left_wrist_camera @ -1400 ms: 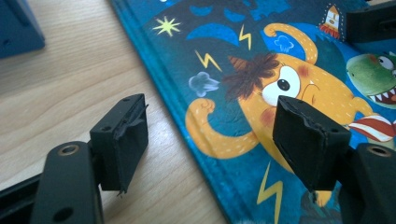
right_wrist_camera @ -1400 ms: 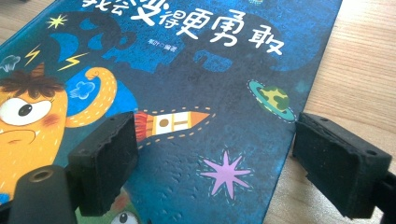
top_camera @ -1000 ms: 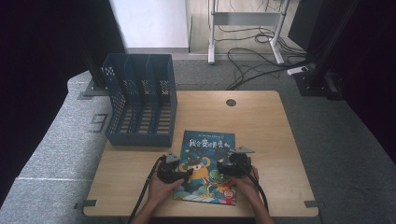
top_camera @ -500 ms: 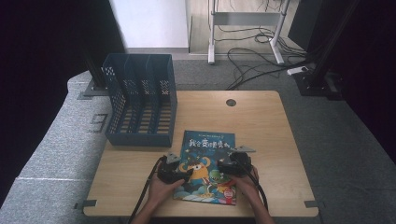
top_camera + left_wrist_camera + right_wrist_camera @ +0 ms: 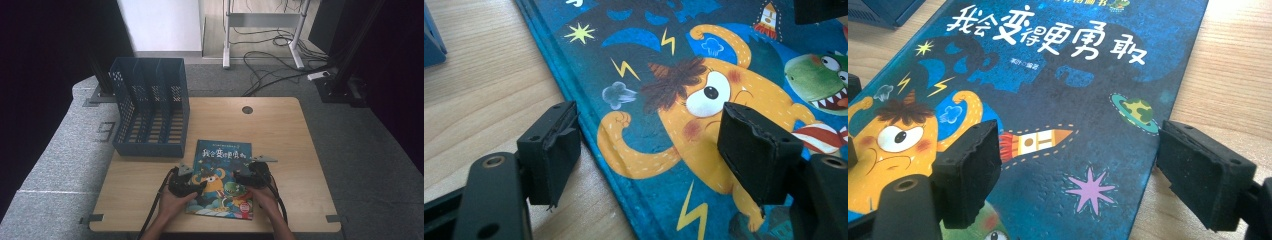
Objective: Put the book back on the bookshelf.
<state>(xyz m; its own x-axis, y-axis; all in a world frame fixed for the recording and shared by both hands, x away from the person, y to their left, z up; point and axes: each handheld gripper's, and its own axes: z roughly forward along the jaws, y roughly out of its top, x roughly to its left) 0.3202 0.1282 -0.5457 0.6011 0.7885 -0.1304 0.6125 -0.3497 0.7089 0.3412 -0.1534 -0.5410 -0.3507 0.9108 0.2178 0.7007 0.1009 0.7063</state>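
Note:
A picture book (image 5: 223,170) with a dark blue cover, a yellow monster and white Chinese lettering lies flat on the wooden table (image 5: 280,130), near its front edge. My left gripper (image 5: 186,183) rests at the book's left edge. In the left gripper view its jaws (image 5: 654,145) stand open astride that edge, one over the wood and one over the cover (image 5: 664,60). My right gripper (image 5: 254,175) sits at the book's right side. Its jaws (image 5: 1083,165) are open and have just been closing a little, with the right edge of the cover (image 5: 1073,100) between them, untouched.
A blue plastic file rack (image 5: 150,112) with several slots stands at the table's back left, just behind the book. A round cable hole (image 5: 247,109) lies near the far edge. Cables and a desk frame (image 5: 265,30) are on the floor beyond.

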